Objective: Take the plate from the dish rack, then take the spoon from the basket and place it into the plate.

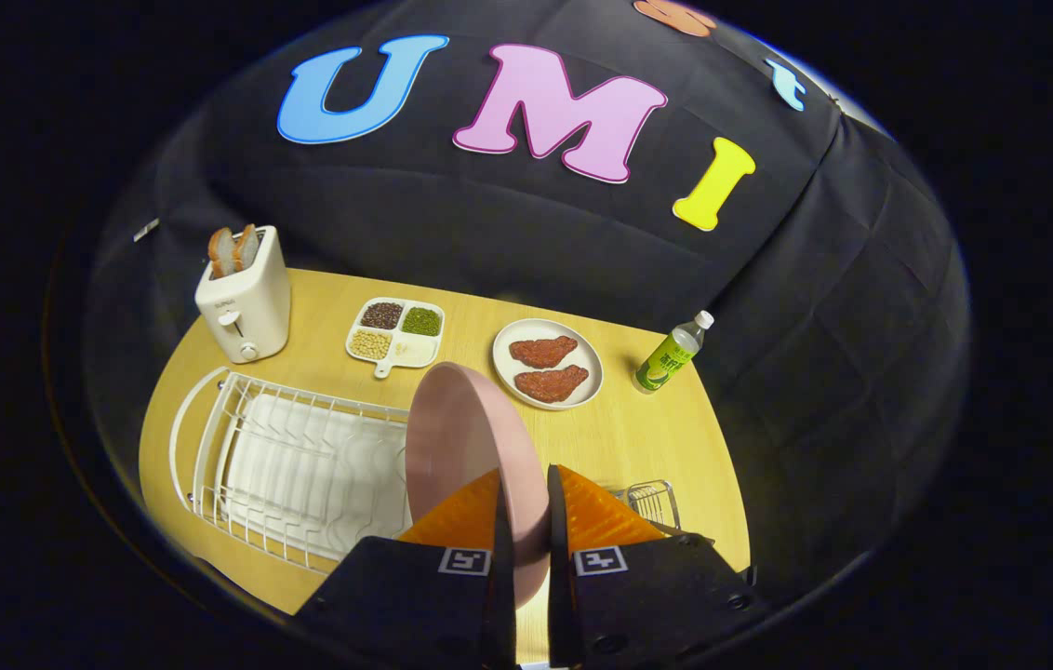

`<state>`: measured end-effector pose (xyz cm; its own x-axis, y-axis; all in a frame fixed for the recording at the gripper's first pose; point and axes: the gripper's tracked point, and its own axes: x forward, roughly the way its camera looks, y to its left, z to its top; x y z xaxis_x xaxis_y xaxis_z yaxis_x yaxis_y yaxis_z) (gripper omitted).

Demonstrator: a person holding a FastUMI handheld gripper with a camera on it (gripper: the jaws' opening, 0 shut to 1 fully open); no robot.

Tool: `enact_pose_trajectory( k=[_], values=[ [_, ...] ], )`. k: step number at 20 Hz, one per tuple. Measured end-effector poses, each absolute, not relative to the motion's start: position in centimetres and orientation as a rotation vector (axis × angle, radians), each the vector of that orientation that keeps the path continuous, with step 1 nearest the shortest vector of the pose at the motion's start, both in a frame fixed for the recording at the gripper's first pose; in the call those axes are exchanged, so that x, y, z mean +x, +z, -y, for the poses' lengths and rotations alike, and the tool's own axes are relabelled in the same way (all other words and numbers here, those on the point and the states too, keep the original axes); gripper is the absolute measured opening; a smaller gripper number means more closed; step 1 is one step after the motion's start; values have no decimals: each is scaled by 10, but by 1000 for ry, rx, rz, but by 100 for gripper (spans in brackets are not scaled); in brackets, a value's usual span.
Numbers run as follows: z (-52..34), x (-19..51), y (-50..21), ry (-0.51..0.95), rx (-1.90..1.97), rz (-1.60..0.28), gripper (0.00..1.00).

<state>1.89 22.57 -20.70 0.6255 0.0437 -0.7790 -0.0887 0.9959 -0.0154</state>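
My gripper (523, 521) pinches the round pink plate (461, 437) edge-on by its rim, both fingers pressed on it, and holds it upright above the white wire dish rack (285, 465) and the wooden table (638, 428). I judge the plate stiff, smooth and rather slippery (a rim hold lets it swing), so a deep grip suits it. The small wire basket (652, 501) lies just beyond my fingers; a toaster (245, 296) stands farther off.

Gripper view: rides on gripper, looks forward and down over table (638, 437) toward booth wall; jaws nearest.
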Motion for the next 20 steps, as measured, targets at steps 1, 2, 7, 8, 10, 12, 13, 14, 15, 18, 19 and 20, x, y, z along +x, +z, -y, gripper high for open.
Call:
enact_pose_trajectory(
  k=[1, 2, 7, 8, 10, 12, 13, 14, 15, 18, 19, 20],
  values=[
    [-220, 8, -204, 86, -14, -899, 18],
    [-214, -4, -201, 93, 26, -908, 18],
    [-180, -67, -200, 99, 203, -943, 18],
    [-175, -82, -204, 97, 236, -961, 18],
    [-168, -113, -214, 110, 275, -994, 18],
    [-167, -145, -230, 120, 305, -1033, 18],
    [-168, -162, -240, 125, 323, -1054, 18],
    [-171, -176, -253, 128, 344, -1080, 18],
    [-176, -188, -267, 131, 368, -1109, 18],
    [-188, -217, -308, 133, 427, -1198, 18],
    [-193, -223, -319, 130, 445, -1219, 18],
    [-197, -227, -329, 130, 464, -1235, 18]
  ],
)
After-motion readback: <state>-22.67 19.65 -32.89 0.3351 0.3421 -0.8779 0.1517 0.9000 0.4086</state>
